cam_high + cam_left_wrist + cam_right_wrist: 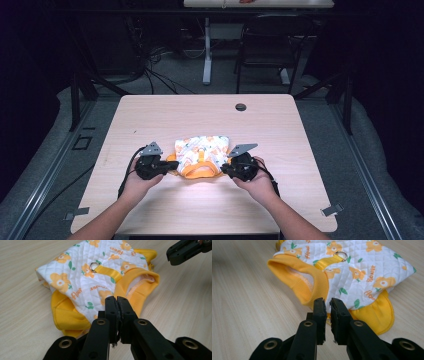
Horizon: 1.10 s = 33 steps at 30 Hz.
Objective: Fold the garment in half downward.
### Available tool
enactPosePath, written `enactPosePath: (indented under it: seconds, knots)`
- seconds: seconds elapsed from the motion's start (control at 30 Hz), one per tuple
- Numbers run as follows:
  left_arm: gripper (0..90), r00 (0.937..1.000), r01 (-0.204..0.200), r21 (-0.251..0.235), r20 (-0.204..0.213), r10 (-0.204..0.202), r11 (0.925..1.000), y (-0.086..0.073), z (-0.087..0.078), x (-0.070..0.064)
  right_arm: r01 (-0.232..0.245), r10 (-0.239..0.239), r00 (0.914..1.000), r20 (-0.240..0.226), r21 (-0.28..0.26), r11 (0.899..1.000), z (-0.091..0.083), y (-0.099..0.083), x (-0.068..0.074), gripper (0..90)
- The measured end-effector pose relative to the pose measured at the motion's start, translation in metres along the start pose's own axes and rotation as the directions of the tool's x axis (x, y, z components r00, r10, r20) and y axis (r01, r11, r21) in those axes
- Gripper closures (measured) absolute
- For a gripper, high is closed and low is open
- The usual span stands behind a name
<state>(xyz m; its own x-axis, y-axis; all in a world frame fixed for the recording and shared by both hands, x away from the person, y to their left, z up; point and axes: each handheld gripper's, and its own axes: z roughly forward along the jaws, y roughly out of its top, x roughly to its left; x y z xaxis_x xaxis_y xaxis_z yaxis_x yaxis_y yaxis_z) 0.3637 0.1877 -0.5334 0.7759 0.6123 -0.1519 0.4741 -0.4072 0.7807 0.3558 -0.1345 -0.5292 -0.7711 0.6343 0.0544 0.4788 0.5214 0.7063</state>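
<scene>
A small quilted pet vest (pixel 202 152), white with orange flowers and yellow trim, lies flat on the wooden table (pixel 200 115). A yellow strap with a metal ring (pixel 94 266) runs down its back, and the ring (pixel 340 255) also shows in the right gripper view. My left gripper (pixel 175 164) sits at the vest's left edge; its jaws (pixel 117 300) are pressed together with nothing between them, just short of the yellow collar. My right gripper (pixel 225 169) is at the vest's right edge; its jaws (pixel 328 301) stand almost together, a thin slit apart, holding nothing. The right gripper (pixel 185 251) also shows beyond the vest.
A round cable hole (pixel 241 107) sits near the table's far edge. Bare wood surrounds the vest on all sides. A dark chair (pixel 270 45) and a white desk leg (pixel 206 50) stand beyond the table, with cables on the floor.
</scene>
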Motion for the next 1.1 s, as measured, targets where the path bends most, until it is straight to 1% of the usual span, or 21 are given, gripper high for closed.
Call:
enactPosePath:
  seconds: [0.07,0.2,0.27,0.33,0.37,0.43,0.47,0.5,0.57,0.7,0.73,0.77,0.83,0.87,0.93,1.0,1.03,1.1]
  knots:
    - [87.4,1.0000,-0.007,0.003,-0.002,0.007,1.0000,-0.001,-0.004,-0.003,0.005,-0.005,1.0000,0.003,-0.004,1.000,-0.004,-0.001,0.003,81.8]
    - [87.5,1.0000,-0.006,0.006,0.001,0.006,1.0000,-0.006,-0.012,-0.008,0.025,-0.025,0.9997,-0.002,-0.005,1.000,-0.014,-0.003,0.007,81.5]
    - [87.4,1.0000,-0.005,0.002,-0.001,0.005,1.0000,-0.009,-0.016,-0.009,0.028,-0.028,0.9996,-0.001,-0.010,1.000,-0.018,-0.006,0.010,81.5]
    - [87.4,0.9999,-0.012,-0.001,-0.004,0.012,0.9999,-0.011,-0.022,-0.010,0.034,-0.034,0.9994,-0.006,-0.013,0.999,-0.022,-0.009,0.013,81.3]
    - [87.2,0.9999,-0.011,-0.002,-0.006,0.011,0.9999,-0.013,-0.024,-0.010,0.028,-0.029,0.9996,-0.006,-0.019,0.999,-0.024,-0.010,0.014,81.2]
    - [87.0,0.9998,-0.004,-0.006,-0.017,0.004,1.0000,-0.017,-0.029,-0.011,0.033,-0.033,0.9994,-0.004,-0.021,0.999,-0.028,-0.013,0.016,81.2]
    - [86.8,0.9999,-0.001,-0.008,-0.016,0.001,1.0000,-0.018,-0.031,-0.011,0.027,-0.027,0.9996,-0.007,-0.029,0.999,-0.030,-0.016,0.017,81.2]
    - [86.6,0.9998,0.009,-0.011,-0.017,-0.009,0.9999,-0.021,-0.033,-0.012,0.032,-0.033,0.9994,-0.009,-0.023,0.999,-0.032,-0.017,0.018,81.2]
    - [86.4,0.9997,0.009,-0.010,-0.021,-0.010,0.9999,-0.024,-0.036,-0.012,0.032,-0.032,0.9995,-0.006,-0.026,0.999,-0.035,-0.021,0.021,81.2]
    - [85.5,0.9994,0.000,-0.002,-0.035,0.000,1.0000,-0.034,-0.037,-0.016,0.032,-0.032,0.9994,-0.011,-0.029,0.999,-0.037,-0.030,0.027,80.9]
    - [85.3,0.9994,0.005,0.000,-0.035,-0.005,1.0000,-0.036,-0.037,-0.017,0.032,-0.032,0.9994,-0.014,-0.030,0.999,-0.037,-0.032,0.029,80.8]
    - [85.1,0.9995,0.001,0.002,-0.032,-0.001,1.0000,-0.038,-0.037,-0.017,0.031,-0.031,0.9994,-0.013,-0.029,0.999,-0.037,-0.035,0.031,80.7]
    - [84.5,0.9996,0.015,0.003,-0.025,-0.015,0.9999,-0.043,-0.036,-0.019,0.040,-0.040,0.9991,-0.012,-0.024,0.999,-0.036,-0.039,0.034,80.5]
    - [84.3,0.9996,0.016,0.003,-0.021,-0.016,0.9999,-0.046,-0.035,-0.020,0.036,-0.036,0.9993,-0.010,-0.028,0.999,-0.035,-0.041,0.036,80.5]
    - [84.0,0.9995,0.026,0.010,-0.017,-0.026,0.9996,-0.050,-0.033,-0.021,0.041,-0.042,0.9991,-0.010,-0.020,0.999,-0.034,-0.044,0.038,80.4]
    - [83.9,0.9995,0.028,0.015,-0.012,-0.027,0.9995,-0.054,-0.032,-0.022,0.044,-0.045,0.9989,-0.015,-0.024,0.999,-0.033,-0.046,0.041,80.3]
    - [83.7,0.9993,0.036,0.017,-0.008,-0.036,0.9992,-0.055,-0.031,-0.022,0.040,-0.040,0.9991,-0.014,-0.024,0.999,-0.032,-0.047,0.042,80.3]
    - [83.2,0.9995,0.032,0.018,-0.005,-0.032,0.9993,-0.056,-0.030,-0.023,0.041,-0.041,0.9990,-0.014,-0.026,0.999,-0.029,-0.050,0.044,80.2]
